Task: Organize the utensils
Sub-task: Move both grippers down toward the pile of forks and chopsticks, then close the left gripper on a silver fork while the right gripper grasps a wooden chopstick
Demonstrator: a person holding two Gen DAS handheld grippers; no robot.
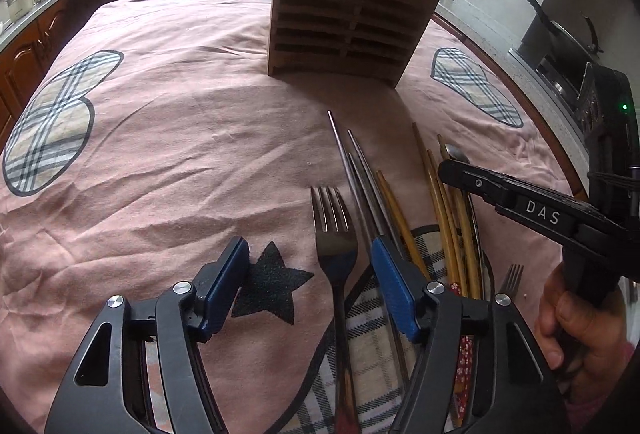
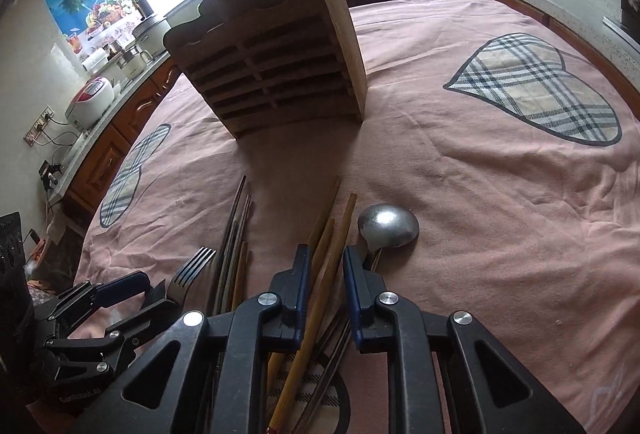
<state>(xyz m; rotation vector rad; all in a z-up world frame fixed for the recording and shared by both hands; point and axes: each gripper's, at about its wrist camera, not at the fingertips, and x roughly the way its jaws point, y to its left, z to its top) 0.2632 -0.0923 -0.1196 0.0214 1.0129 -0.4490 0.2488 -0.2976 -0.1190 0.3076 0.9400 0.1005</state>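
Utensils lie in a loose pile low in both frames: fork, steel chopsticks, wooden chopsticks, spoon bowl-down. Your right gripper has its fingers narrow around the wooden chopsticks; can't tell whether the pads actually press. Your left gripper has its fingers wide, straddling the fork, not touching. Wooden utensil rack stands upright top centre on the pink-clothed surface.

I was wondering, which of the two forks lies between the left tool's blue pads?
The larger fork beside the black star; the other fork lies right of the chopsticks.
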